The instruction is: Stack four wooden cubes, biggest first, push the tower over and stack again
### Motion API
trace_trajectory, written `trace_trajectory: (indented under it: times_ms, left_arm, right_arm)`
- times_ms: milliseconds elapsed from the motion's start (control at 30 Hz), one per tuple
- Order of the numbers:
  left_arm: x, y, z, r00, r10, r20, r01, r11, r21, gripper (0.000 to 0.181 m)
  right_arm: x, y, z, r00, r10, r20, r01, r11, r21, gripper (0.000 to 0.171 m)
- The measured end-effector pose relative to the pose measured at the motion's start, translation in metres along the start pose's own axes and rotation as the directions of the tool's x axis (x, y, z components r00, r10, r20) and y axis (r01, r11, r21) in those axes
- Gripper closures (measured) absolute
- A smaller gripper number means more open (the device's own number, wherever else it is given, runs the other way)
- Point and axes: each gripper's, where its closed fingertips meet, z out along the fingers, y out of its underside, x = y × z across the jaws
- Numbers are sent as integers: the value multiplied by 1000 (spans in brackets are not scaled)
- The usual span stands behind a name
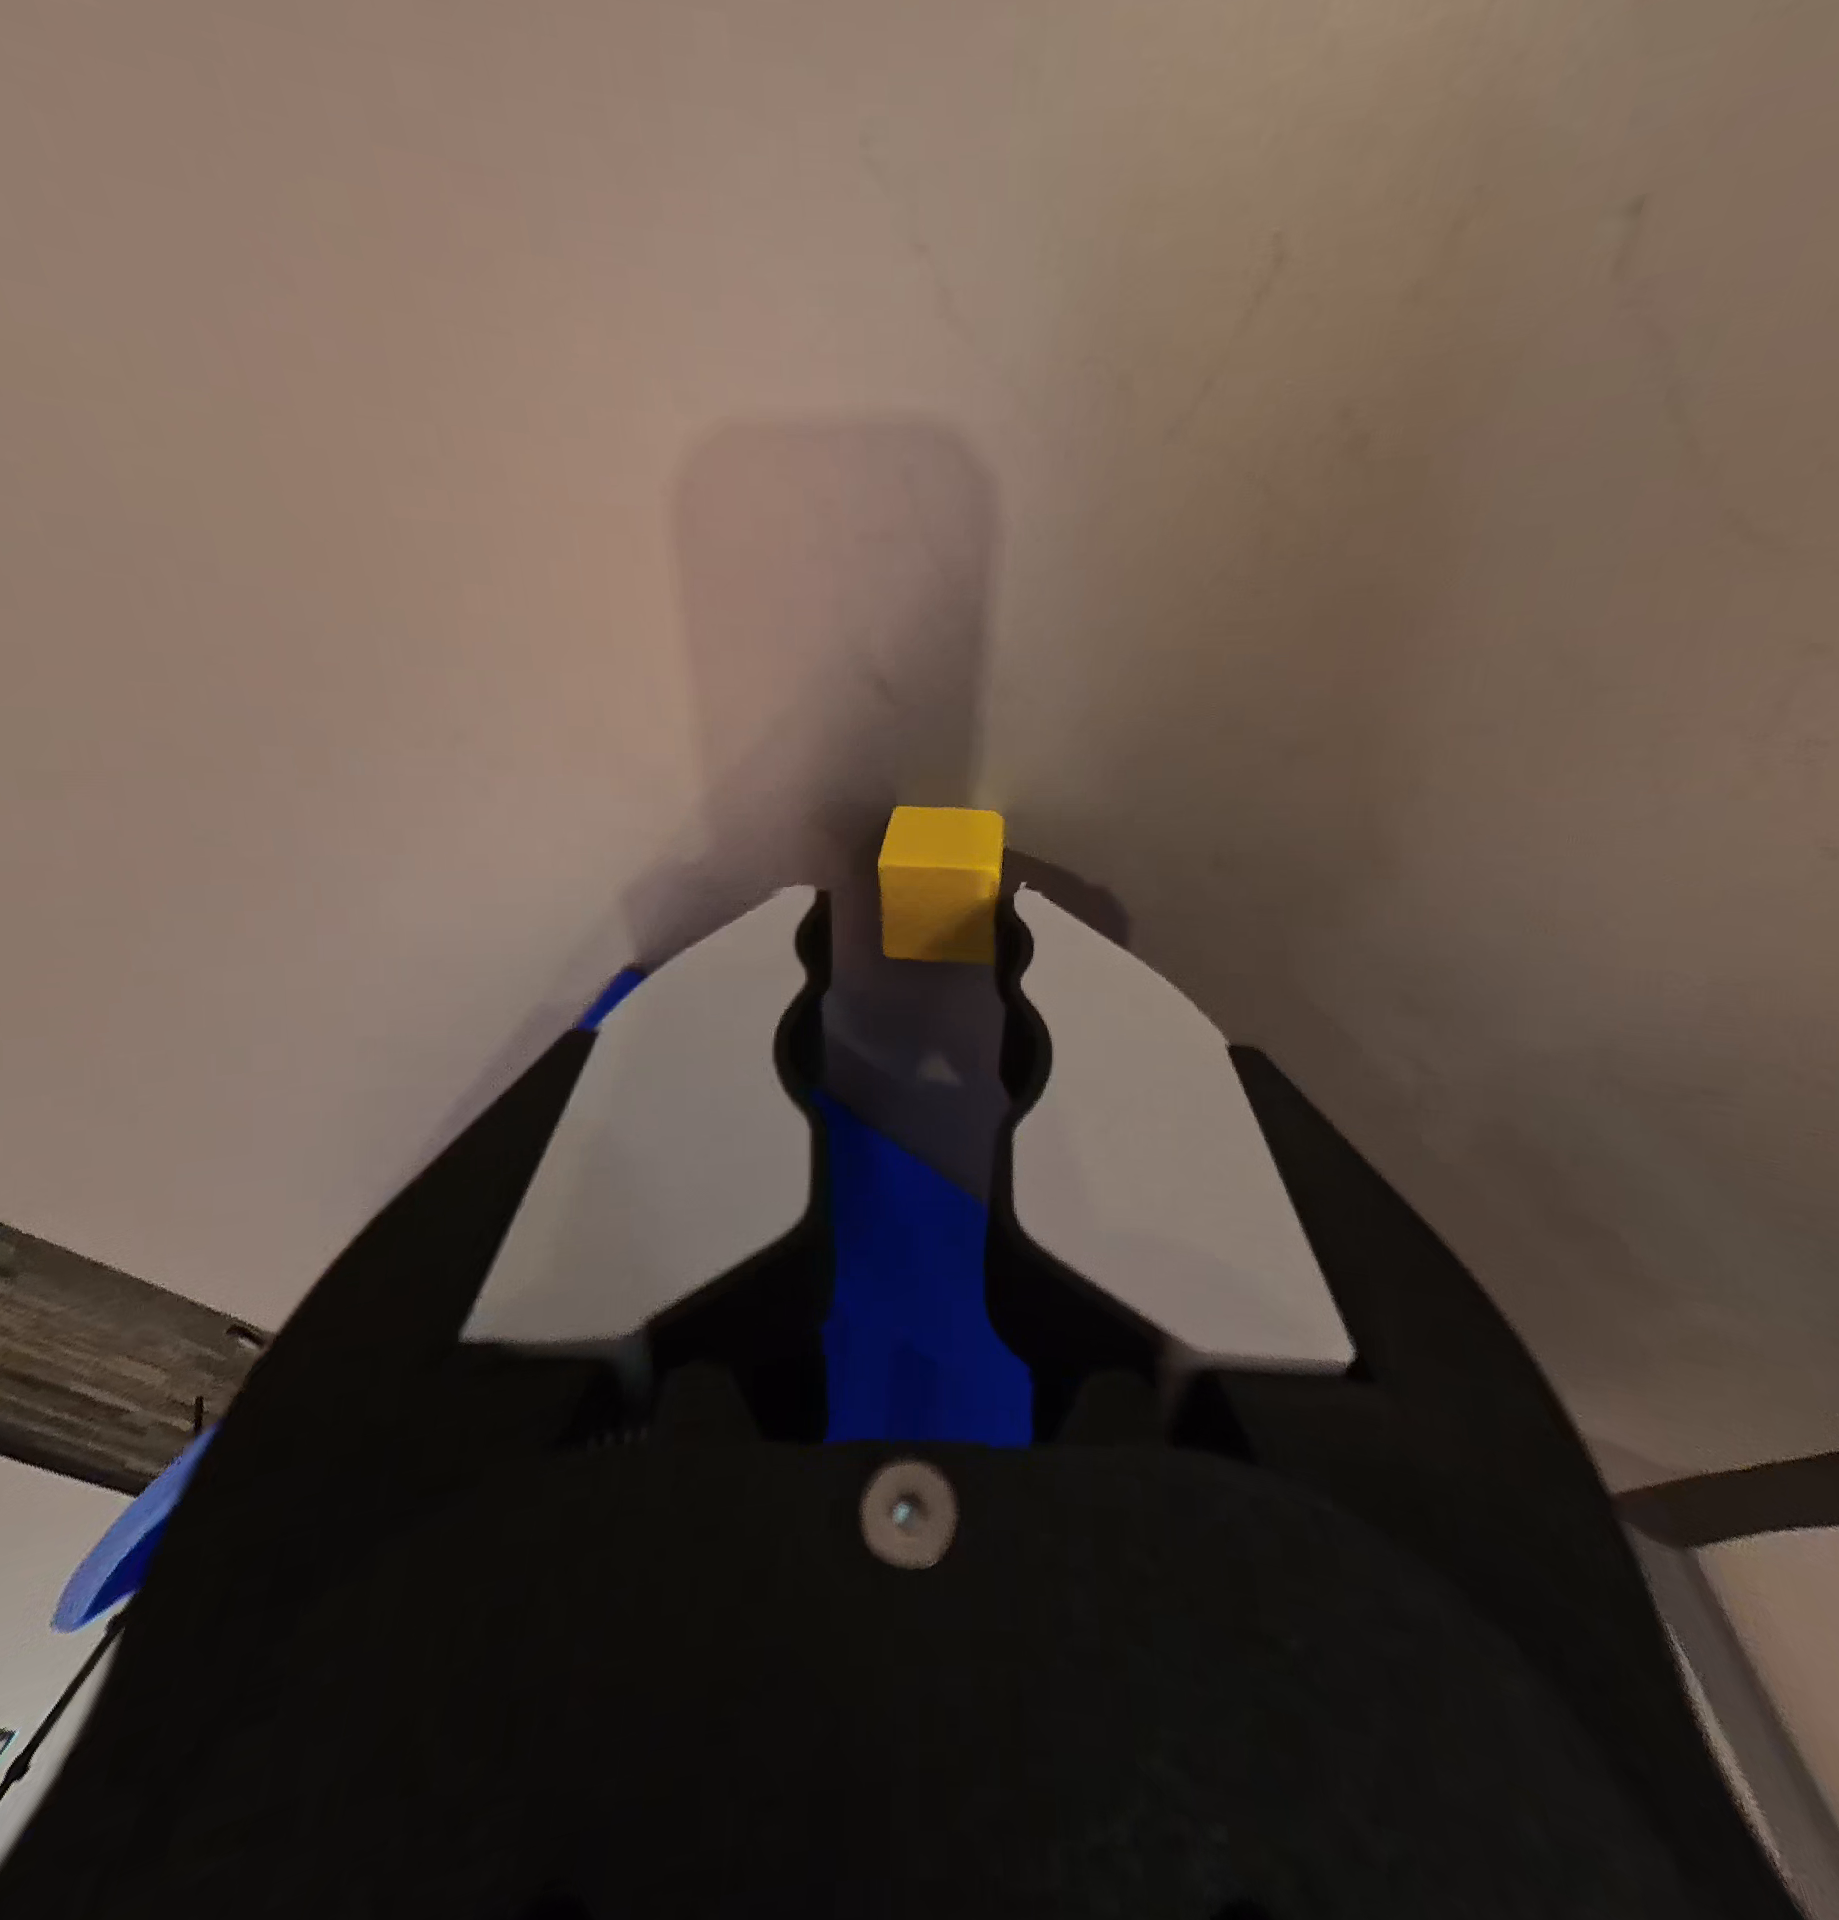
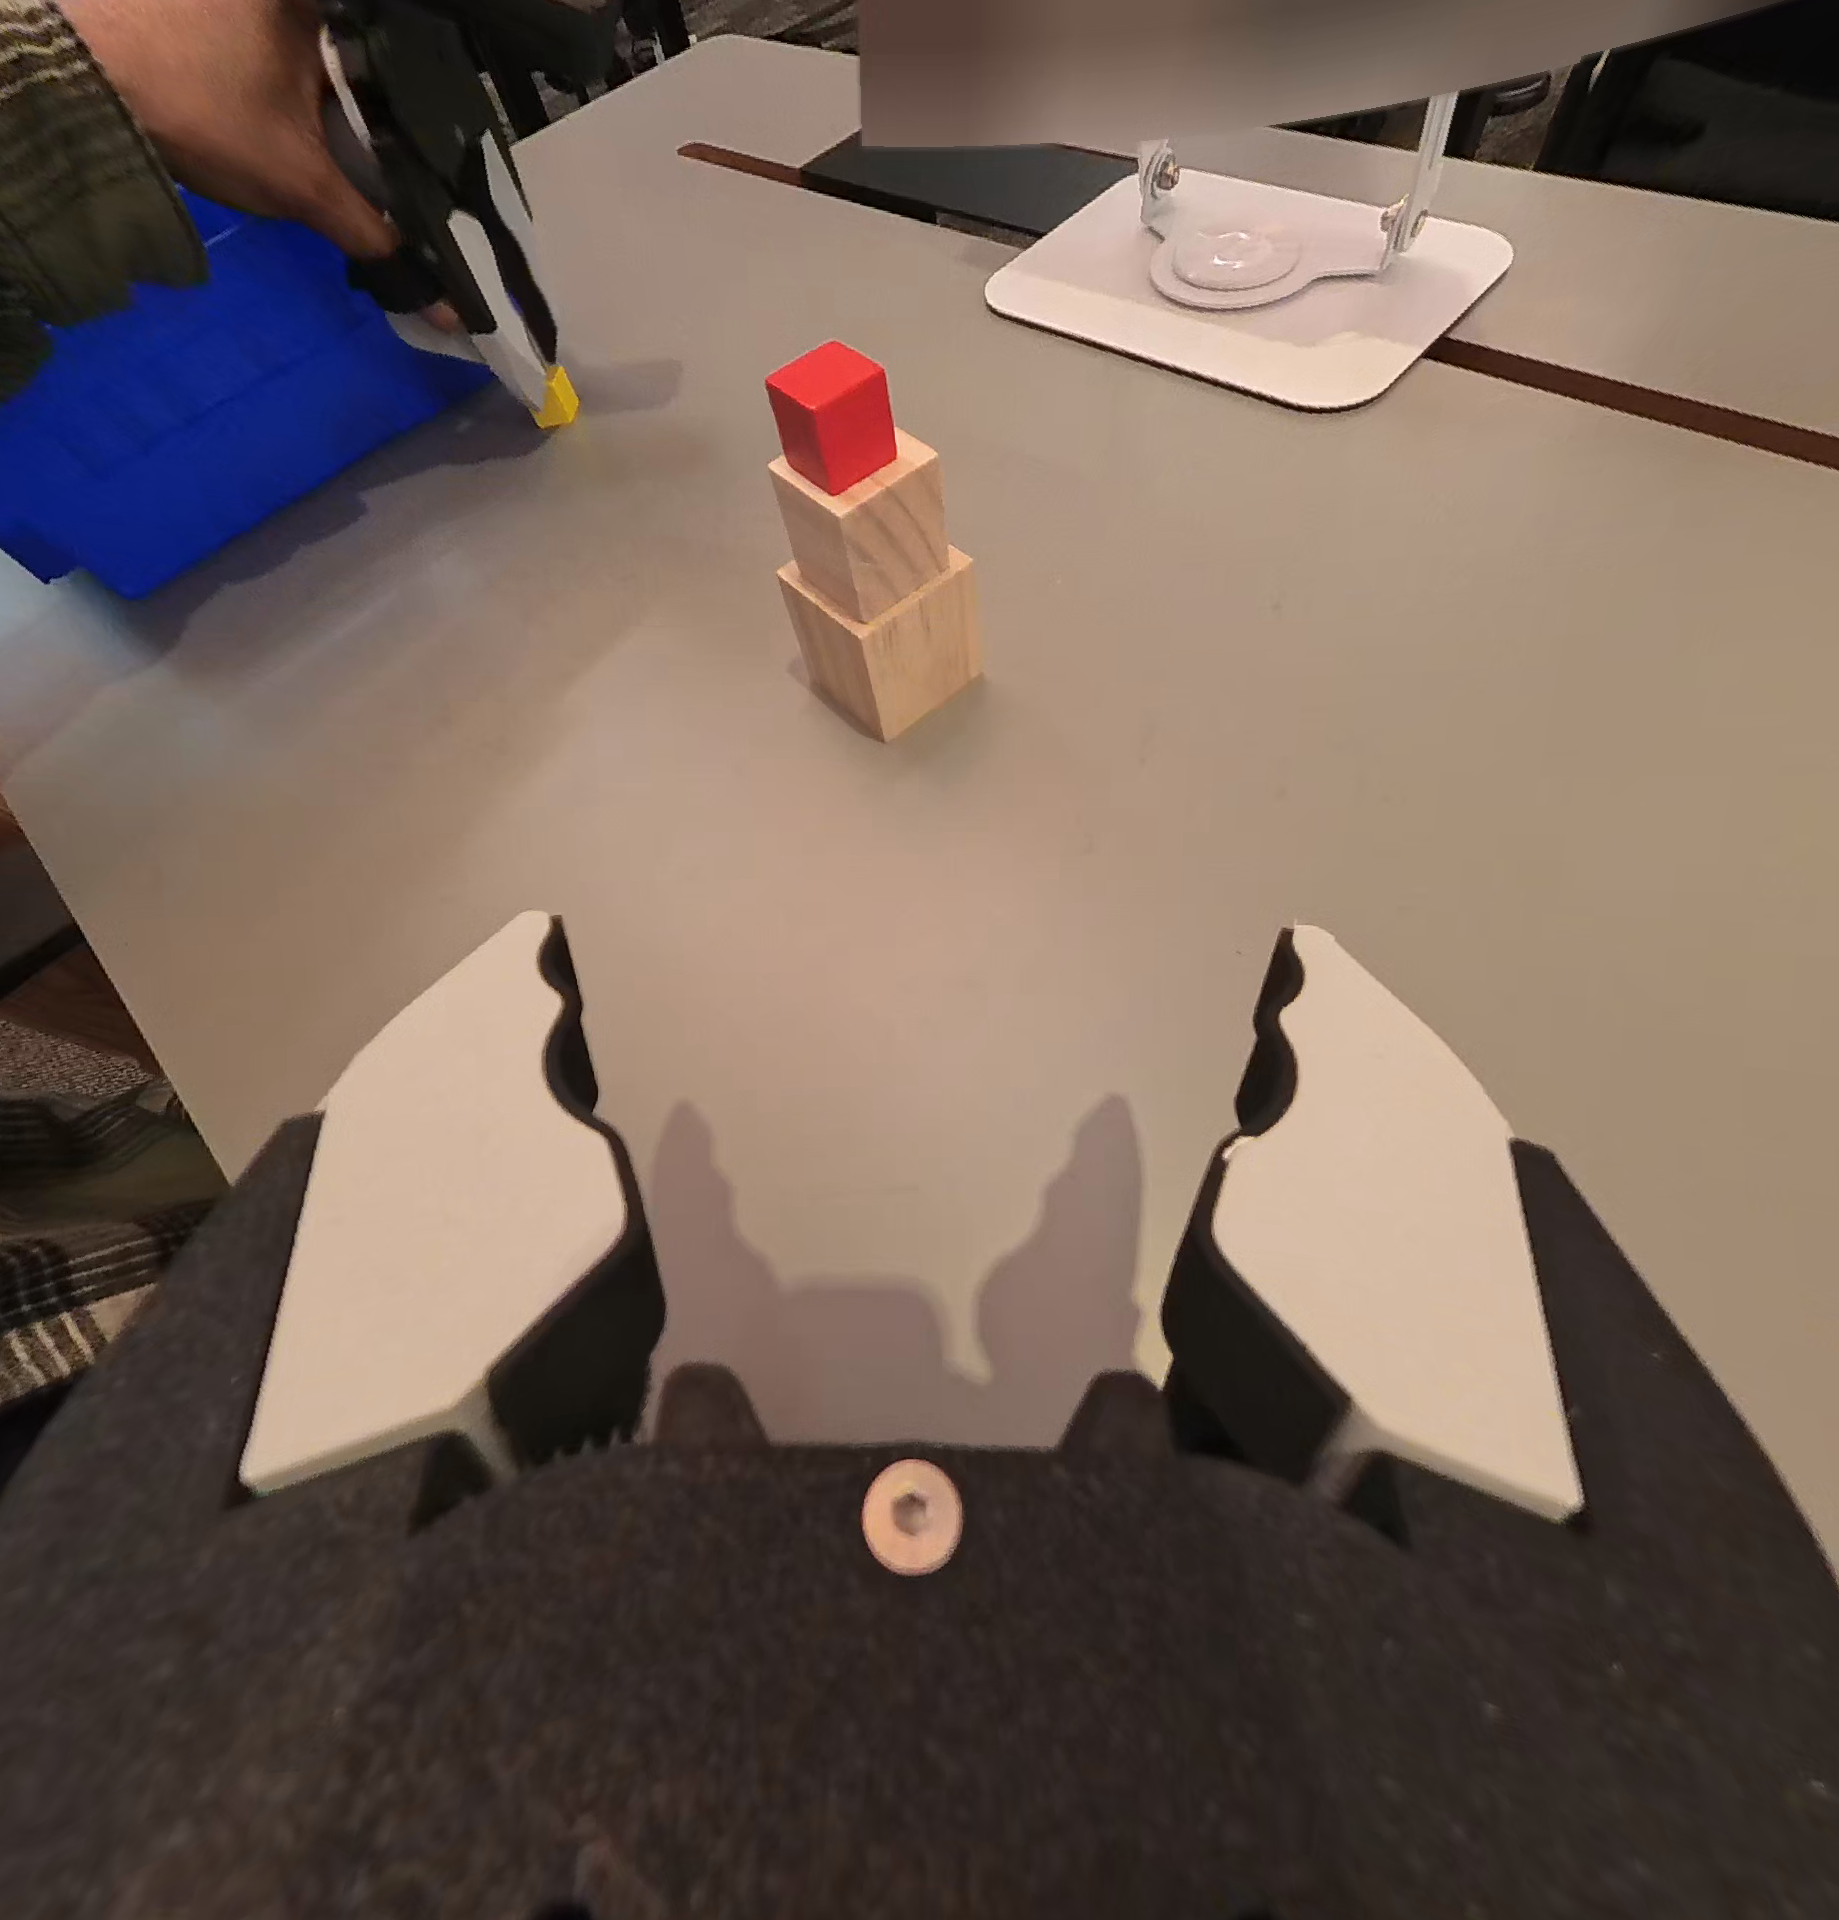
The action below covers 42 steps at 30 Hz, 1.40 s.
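Yellow cube [image 1: 939, 883]: smallest piece, on the table [image 2: 1310, 779] beside the blue bin [image 2: 167, 436], well left of the tower.
Left gripper [image 1: 910, 914]: jaws narrow around it; right pad touches, left side shows a gap, so we can't call the grip firm.
Tower: red cube [image 2: 830, 416] on two plain wooden cubes [image 2: 873, 582], each offset.
Right gripper [image 2: 920, 997]: wide, empty, hanging back.
Next: we squeeze square, lift straight, lower centred on red.
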Motion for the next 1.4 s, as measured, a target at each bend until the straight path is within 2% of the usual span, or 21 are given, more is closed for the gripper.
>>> trace_trajectory:
  times_ms: [33, 167, 367, 633, 733, 900, 1100, 1233, 1400]
  left_arm:
    - [1, 2, 1, 1000, -3, -3, 3, 1000, -13, 153]
    - [1, 3, 2, 1000, -18, -12, 18, 999, -27, 160]
    - [6, 1, 1, 999, -10, -34, 10, 1000, -20, 160]
    - [25, -40, -45, 995, 31, -96, -7, 971, 240, 160]
    - [41, -56, -72, 992, 104, -75, -78, 956, 284, 160]
    - [81, -84, -122, 960, 279, -8, -270, 933, 238, 160]
    - [147, -133, -185, 865, 497, 67, -498, 835, 235, 160]
    - [179, -160, -193, 802, 590, 91, -595, 777, 208, 160]
    - [197, -178, -179, 754, 649, 101, -656, 739, 151, 160]
  right_arm:
    - [0, 0, -1, 1000, 0, -1, 0, 1000, 2, 50]
    - [1, -3, -4, 1000, 2, -6, -2, 1000, 14, 50]
    - [1, -5, -7, 1000, 0, -8, 0, 1000, 23, 50]
    - [1, -7, -11, 1000, 0, -12, 0, 999, 34, 51]
    - [0, -7, -10, 1000, -1, -10, 2, 999, 32, 51]
    - [-2, -7, -8, 1000, -7, -8, 7, 1000, 25, 51]
    - [0, -6, -9, 1000, -5, -10, 5, 1000, 24, 51]
    - [0, -7, -13, 1000, -5, -10, 5, 999, 33, 51]
    - [2, -11, -19, 1000, -3, -13, 3, 999, 54, 52]
